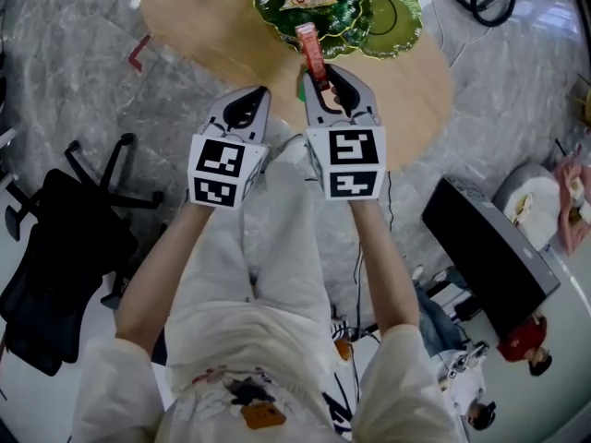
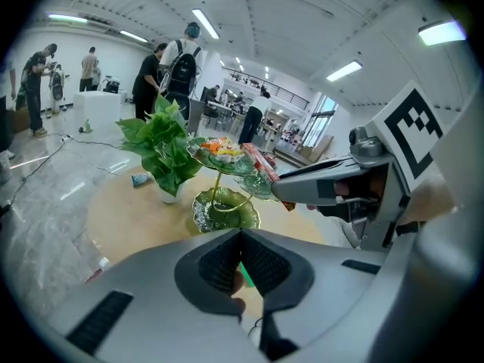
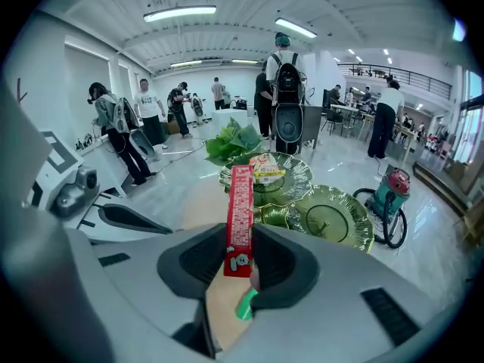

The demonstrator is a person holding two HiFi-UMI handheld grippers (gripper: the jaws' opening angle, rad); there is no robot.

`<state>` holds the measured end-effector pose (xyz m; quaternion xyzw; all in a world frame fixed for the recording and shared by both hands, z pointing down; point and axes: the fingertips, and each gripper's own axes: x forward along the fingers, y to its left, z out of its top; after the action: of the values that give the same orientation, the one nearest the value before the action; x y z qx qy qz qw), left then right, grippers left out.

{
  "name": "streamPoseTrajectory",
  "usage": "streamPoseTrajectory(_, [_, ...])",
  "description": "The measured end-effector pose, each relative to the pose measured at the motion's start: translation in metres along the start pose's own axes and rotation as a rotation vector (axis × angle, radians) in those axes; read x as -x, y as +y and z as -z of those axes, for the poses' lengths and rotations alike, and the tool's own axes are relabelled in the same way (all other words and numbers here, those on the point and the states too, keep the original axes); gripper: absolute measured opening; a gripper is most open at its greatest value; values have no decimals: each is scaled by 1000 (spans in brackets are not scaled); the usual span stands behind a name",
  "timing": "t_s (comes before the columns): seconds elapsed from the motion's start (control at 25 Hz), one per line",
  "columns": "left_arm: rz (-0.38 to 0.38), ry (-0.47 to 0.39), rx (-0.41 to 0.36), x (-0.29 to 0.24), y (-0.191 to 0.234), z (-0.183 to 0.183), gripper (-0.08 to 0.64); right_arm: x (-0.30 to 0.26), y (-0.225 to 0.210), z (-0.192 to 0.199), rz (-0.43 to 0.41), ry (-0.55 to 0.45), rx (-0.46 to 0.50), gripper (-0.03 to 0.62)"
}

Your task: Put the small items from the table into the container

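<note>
Left of centre in the head view, your left gripper point(image 1: 247, 109) is closed on nothing. In the left gripper view point(image 2: 240, 237) the pads meet at the tips with nothing pinched, so it looks idle and can stay out of the way.

At centre, your right gripper point(image 1: 325, 77) is clamped on the red stick packet point(image 1: 311, 49) by its lower end; most of its length sticks out past the jaws. In the right gripper view point(image 3: 240, 259) the packet point(image 3: 240, 218) stands nearly vertical in frame. Its long axis runs along the jaws and its free end points at the green tiered dish point(image 3: 299, 180). In the head view it leans slightly to the upper left, over the near edge of the round table point(image 1: 203, 26).

At upper centre to right, the dish point(image 1: 406, 17) already holds a snack bag point(image 3: 266, 169) on its top tier.

This looks like the carry-to-container step. Bring the free end over a rim first and aim for bare glass beside the bag. Lower until the packet lies flat, then let go. If you release high it may well bounce off the rim.
</note>
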<state>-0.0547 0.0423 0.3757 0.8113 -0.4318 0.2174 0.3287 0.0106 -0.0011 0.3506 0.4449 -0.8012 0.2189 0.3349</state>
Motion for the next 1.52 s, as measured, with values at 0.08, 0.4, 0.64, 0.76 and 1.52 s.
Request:
streamPoseTrajectory(0.08, [1,-16,1,2,3,-7,-5,-3,-4,-4,13,2,-2,109])
streamPoseTrajectory(0.4, [0,-52,3,6,14,-32,-5,-11,-15,-26,58,-4,-48,109])
streamPoseTrajectory(0.64, [1,-85,-4,3,18,-53,-5,-16,-23,-39,67,-14,-63,109])
streamPoseTrajectory(0.76, [5,-96,-5,1,19,-63,-5,-17,-29,-46,74,-21,-66,109])
streamPoseTrajectory(1.52, [-8,-120,8,-17,29,-91,-5,-46,-73,-76,173,2,-101,109])
